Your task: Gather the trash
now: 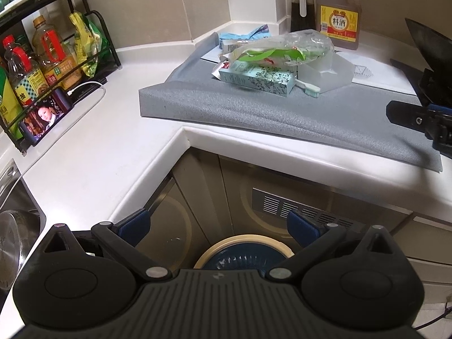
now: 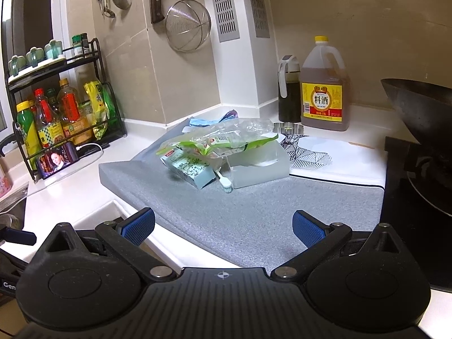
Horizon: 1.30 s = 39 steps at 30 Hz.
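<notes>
White counter (image 2: 84, 175) wraps a tiled kitchen corner, with a grey mat (image 2: 254, 206) laid over it. Behind the mat stands a jug (image 2: 323, 84) with a yellow label reading 料酒. On the mat lies the trash: a clear bag (image 2: 226, 135) with green print resting on a pale patterned carton (image 2: 189, 169), a toothbrush (image 2: 224, 180) beside it, its writing too small to read. Left gripper (image 1: 217, 226) hangs below the counter edge above a bin (image 1: 243, 254), fingers wide and empty. Right gripper (image 2: 223, 226) hovers over the mat's near edge, fingers wide, touching nothing.
</notes>
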### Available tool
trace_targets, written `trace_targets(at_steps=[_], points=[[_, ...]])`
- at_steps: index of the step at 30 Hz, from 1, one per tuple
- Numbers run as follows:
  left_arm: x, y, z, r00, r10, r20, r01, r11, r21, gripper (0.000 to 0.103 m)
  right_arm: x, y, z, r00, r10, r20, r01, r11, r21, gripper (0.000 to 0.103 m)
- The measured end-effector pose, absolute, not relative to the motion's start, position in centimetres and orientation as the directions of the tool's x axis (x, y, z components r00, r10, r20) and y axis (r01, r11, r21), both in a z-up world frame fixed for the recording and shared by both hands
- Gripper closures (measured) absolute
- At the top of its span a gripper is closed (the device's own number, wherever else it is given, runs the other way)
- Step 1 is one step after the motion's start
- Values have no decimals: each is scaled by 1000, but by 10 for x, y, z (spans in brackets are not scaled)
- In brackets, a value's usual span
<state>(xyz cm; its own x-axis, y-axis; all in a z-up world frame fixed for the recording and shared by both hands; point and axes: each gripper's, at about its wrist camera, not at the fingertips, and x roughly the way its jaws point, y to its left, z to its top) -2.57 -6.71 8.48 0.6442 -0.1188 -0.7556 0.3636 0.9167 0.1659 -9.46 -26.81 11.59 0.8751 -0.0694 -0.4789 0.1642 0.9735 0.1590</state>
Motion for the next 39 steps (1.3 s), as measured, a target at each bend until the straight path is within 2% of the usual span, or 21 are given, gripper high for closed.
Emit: trace_targets(at_steps=[11, 22, 29, 35, 39], points=[[-20, -68, 77, 629, -85, -773, 357, 915, 189, 0, -76, -276, 95, 856, -53, -514, 162, 972, 171, 0], [-3, -70, 72, 607, -13, -795, 326, 916, 234, 0, 0, -331, 76, 840, -139, -524, 263, 950, 169, 0], [6, -74, 77, 619, 31, -785, 307, 910, 278, 0, 44, -373, 71, 895, -138, -424, 262, 933, 249, 0], [14, -74, 79, 637, 64, -769, 287, 906, 312, 0, 62, -391, 61, 899, -19, -437, 194, 912, 360, 0], [26, -81, 84, 644, 25, -765, 298, 912, 281, 0, 63, -403, 57, 897, 14, -442, 202, 876, 439, 0]])
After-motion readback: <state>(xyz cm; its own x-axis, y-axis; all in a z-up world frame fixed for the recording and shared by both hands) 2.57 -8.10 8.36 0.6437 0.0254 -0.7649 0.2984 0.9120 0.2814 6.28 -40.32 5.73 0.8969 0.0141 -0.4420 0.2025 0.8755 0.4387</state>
